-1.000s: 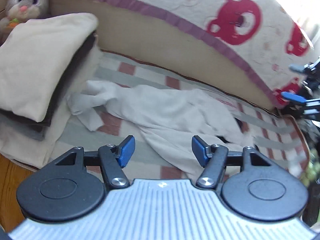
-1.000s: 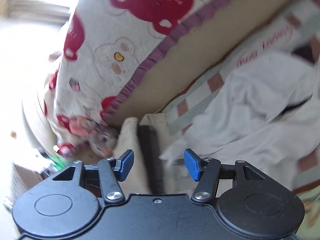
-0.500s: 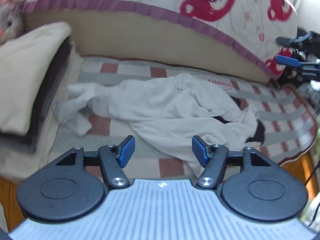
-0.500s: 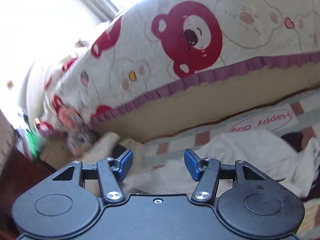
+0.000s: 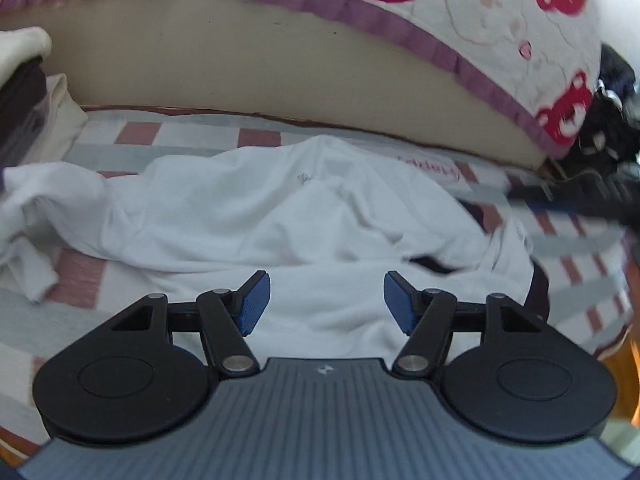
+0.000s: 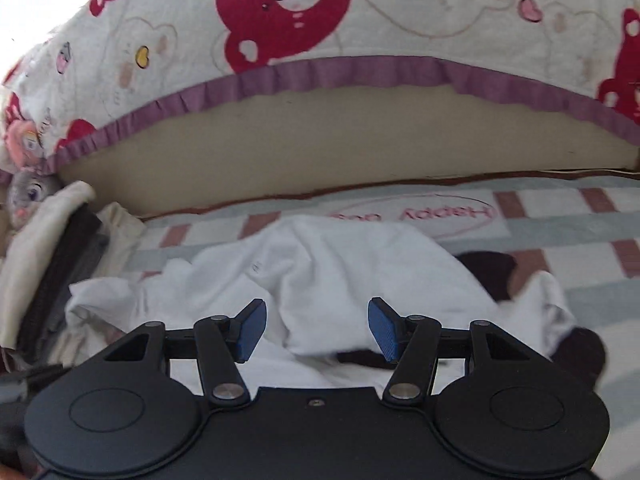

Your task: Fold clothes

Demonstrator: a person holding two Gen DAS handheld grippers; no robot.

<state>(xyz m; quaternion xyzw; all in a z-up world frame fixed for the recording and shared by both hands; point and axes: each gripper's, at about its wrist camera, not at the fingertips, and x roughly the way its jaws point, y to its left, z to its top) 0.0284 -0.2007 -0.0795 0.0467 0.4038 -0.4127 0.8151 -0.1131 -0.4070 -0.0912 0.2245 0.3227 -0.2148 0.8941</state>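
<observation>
Left wrist view looks along the left gripper (image 5: 326, 302), whose blue pads (image 5: 253, 305) stand spread wide with nothing between them, held over the near edge of a crumpled white garment (image 5: 280, 216). That garment lies unfolded straight ahead of the fingers on a checked seat cover (image 5: 132, 134) of pink, grey and white squares, with one loose end trailing off to the left of the gripper and a dark piece of cloth (image 5: 538, 292) showing at its right end. Beyond the garment rises a beige backrest (image 5: 240, 68), draped from above with a bear-print quilt (image 5: 480, 12) edged in purple. Far left of the gripper sits a stack of folded cream and dark textiles (image 5: 24, 92). Right wrist view shows the right gripper (image 6: 316, 326) likewise spread apart and empty, poised above the same white garment (image 6: 340, 264), which fills the space just ahead of and between its fingers. A dark cloth (image 6: 488, 268) peeks out ahead and to the right of the fingers, partly under the white fabric. Ahead, the seat cover (image 6: 580, 236) carries an oval pink logo with upside-down lettering, and the quilt (image 6: 280, 12) hangs over the backrest (image 6: 320, 144). To the far left lie the folded stack (image 6: 52, 240) and a grey plush toy (image 6: 28, 192) above it.
</observation>
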